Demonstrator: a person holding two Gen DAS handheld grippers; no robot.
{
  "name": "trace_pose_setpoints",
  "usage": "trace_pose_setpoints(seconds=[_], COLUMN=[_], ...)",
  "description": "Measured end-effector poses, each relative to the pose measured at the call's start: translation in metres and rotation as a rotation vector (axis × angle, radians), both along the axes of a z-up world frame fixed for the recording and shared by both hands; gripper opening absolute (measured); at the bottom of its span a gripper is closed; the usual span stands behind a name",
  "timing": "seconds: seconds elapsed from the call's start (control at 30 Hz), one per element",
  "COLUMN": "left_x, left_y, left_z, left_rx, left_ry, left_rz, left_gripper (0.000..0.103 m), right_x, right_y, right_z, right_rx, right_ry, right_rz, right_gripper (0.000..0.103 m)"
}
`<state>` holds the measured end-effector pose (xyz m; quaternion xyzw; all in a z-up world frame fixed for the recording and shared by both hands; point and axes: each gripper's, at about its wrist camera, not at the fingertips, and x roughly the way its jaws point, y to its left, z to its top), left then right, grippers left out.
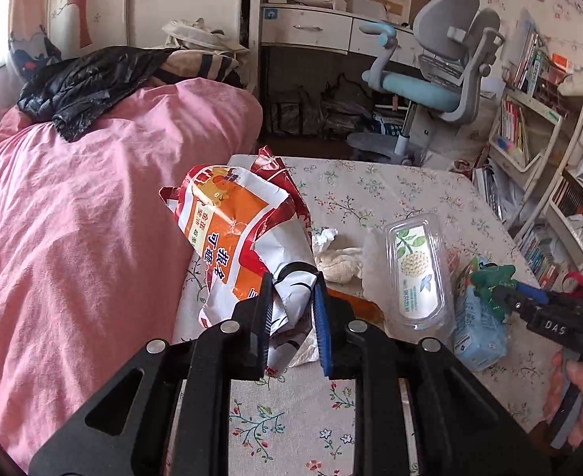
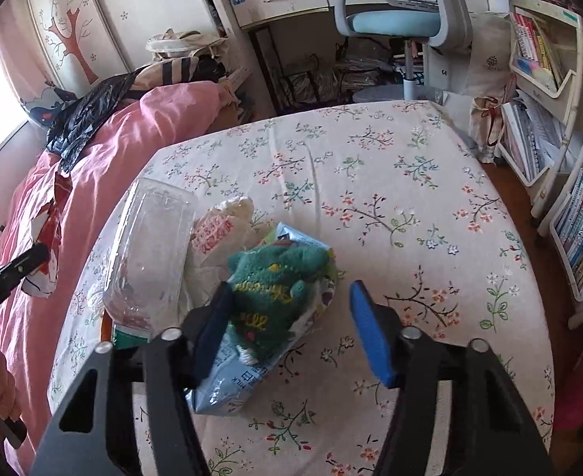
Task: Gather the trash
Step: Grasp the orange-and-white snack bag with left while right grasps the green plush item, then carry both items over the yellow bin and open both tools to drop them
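Observation:
My left gripper [image 1: 293, 285] is shut on a crumpled orange, white and red snack bag [image 1: 236, 222], held at the left edge of the floral-clothed table [image 1: 390, 194]. My right gripper [image 2: 289, 291] stands open around a green plush toy [image 2: 275, 285] lying on a light blue milk packet [image 2: 228, 377]. Its left pad is against the toy and its right pad stands clear. Beside them lie a clear plastic box [image 2: 148, 254] and a white wrapper with red print [image 2: 220, 230]. Crumpled tissue [image 1: 339, 261] lies behind the bag.
A bed with a pink duvet [image 1: 73, 218] borders the table's left side, with a black plastic bag [image 1: 89, 83] on top. A grey and blue desk chair [image 1: 442, 79] and a desk stand beyond. Bookshelves [image 2: 545, 79] line the right.

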<state>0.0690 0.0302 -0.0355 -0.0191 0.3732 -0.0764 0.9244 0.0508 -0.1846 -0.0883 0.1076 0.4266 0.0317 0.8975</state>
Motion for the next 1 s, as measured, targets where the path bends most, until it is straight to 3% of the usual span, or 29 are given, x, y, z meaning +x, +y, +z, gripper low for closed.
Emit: trace_pose_setpoints(seconds=[0.07, 0.43, 0.63, 0.8, 1.0], left_x=[-0.002, -0.020, -0.052, -0.083, -0.119], left_y=[0.002, 0.011, 0.005, 0.008, 0.014], left_z=[0.002, 0.018, 0.017, 0.016, 0.020], left_rx=[-0.019, -0.137, -0.137, -0.133, -0.128], left_ry=[-0.006, -0.053, -0.067, -0.061, -0.073], left_rz=[0.006, 0.001, -0.009, 0.000, 0.003], left_gripper=[0.019, 0.019, 0.018, 0.019, 0.018], right_x=[-0.001, -0.014, -0.040, -0.068, -0.127], right_y=[0.001, 0.000, 0.016, 0.040, 0.081], right_z=[0.000, 0.027, 0.043, 0.053, 0.039], right_rx=[-0.001, 0.039, 0.071, 0.037, -0.041], right_ry=[-0.003, -0.109, -0.148, -0.169, -0.142], right_rz=[0.018, 0.038, 0.100, 0.186, 0.319], right_gripper=[0.034, 0.032, 0.032, 0.032, 0.032])
